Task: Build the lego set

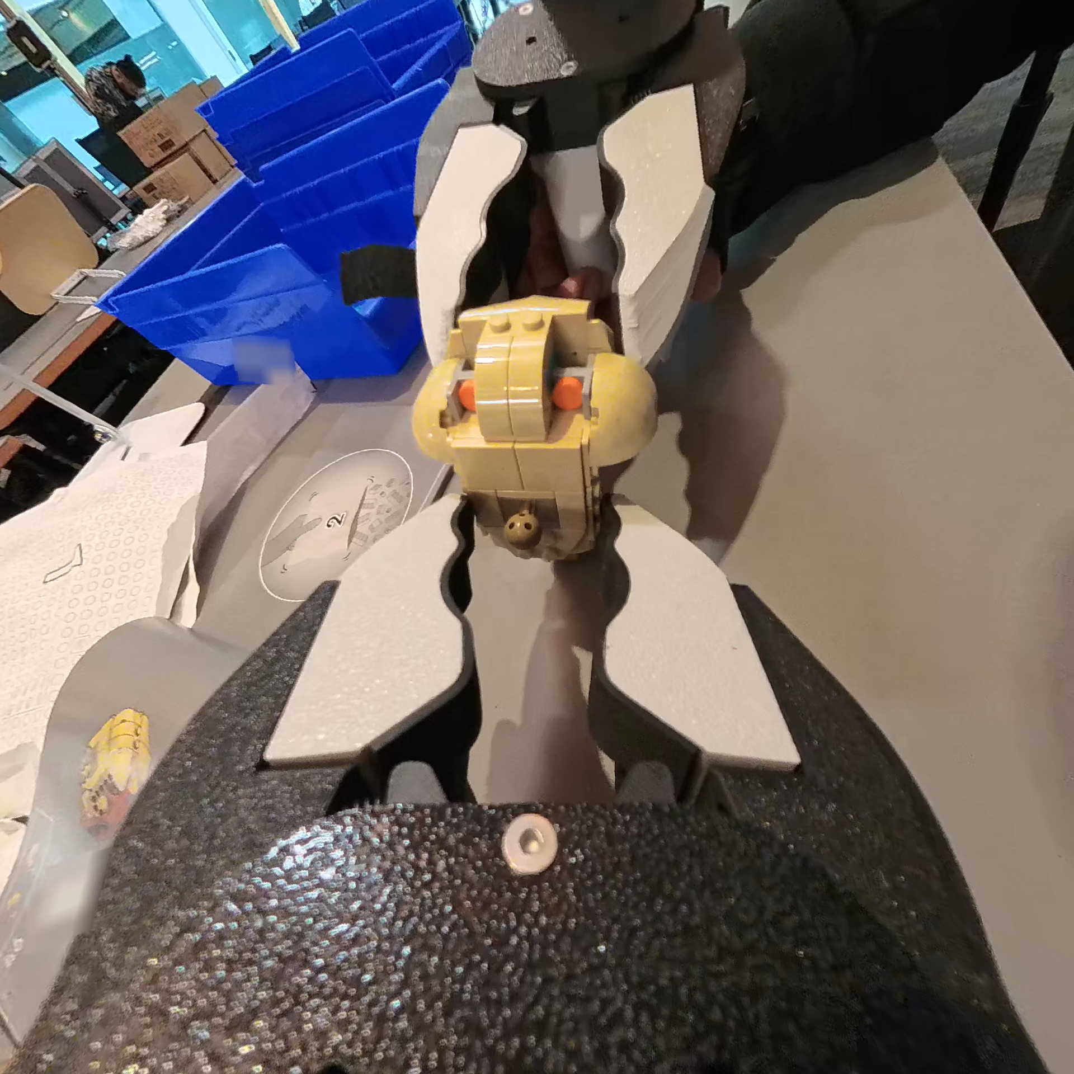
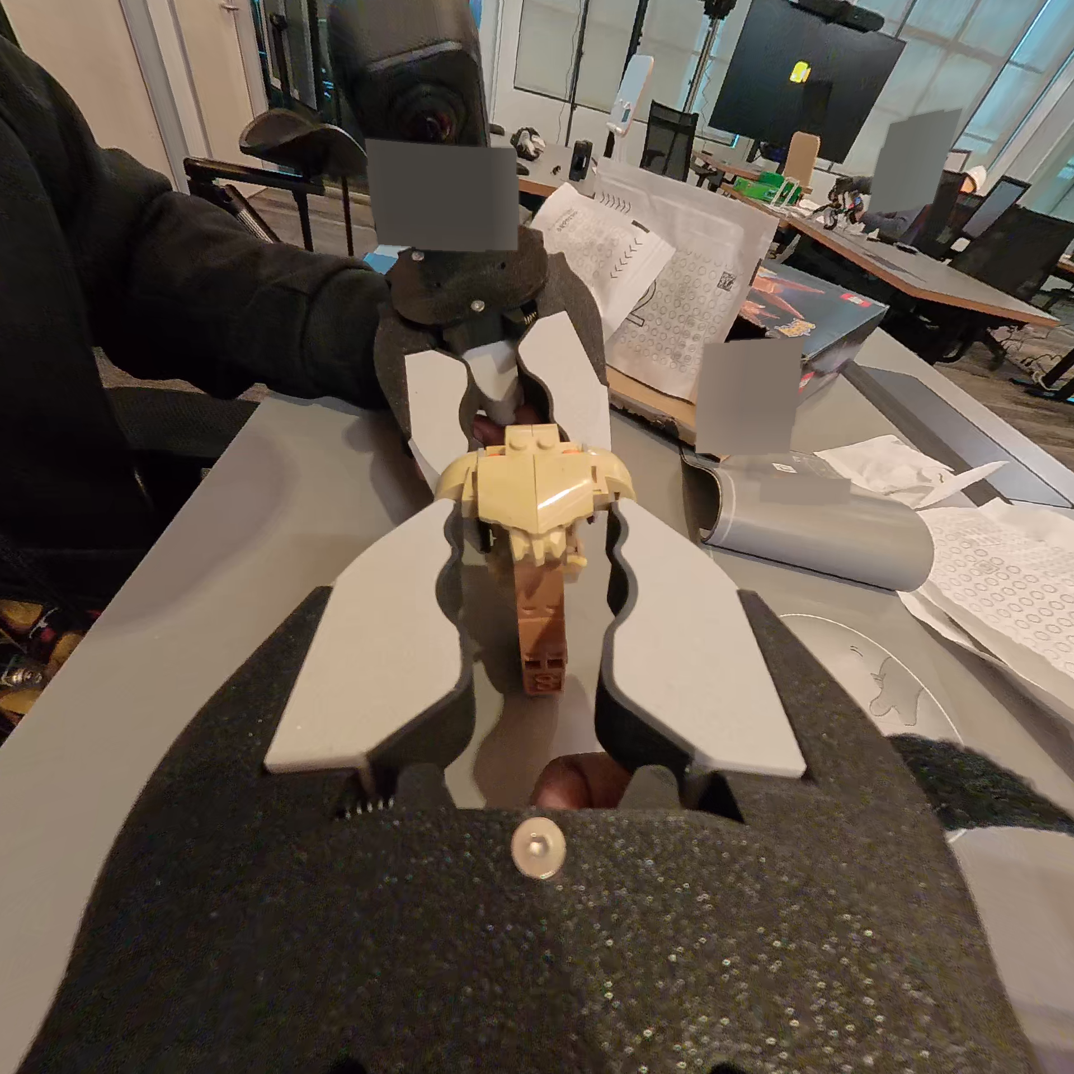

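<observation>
A tan brick-built model (image 1: 523, 430) with orange studs and rounded sides hangs above the grey table (image 1: 842, 465) between both grippers. My left gripper (image 1: 537, 517) is shut on its lower end, where a small tan ball joint shows. My right gripper (image 2: 532, 517) faces it from the opposite side, and its pads rest against the sides of the model's horned, toothed head (image 2: 534, 494). A brown brick column (image 2: 543, 627) runs from under the head toward the right wrist camera. The right gripper also shows in the left wrist view (image 1: 534, 325), and the left gripper in the right wrist view (image 2: 508, 459).
Blue bins (image 1: 302, 232) stand at the far left. White paper bags (image 1: 87, 569) and a grey booklet (image 1: 337, 523) lie left of the grippers. A curled grey booklet (image 2: 813, 523) and a printed box (image 2: 813, 314) lie near the paper bags. A person's dark sleeve (image 2: 174, 290) reaches in. Both grippers' tips are close together, under 4 cm apart.
</observation>
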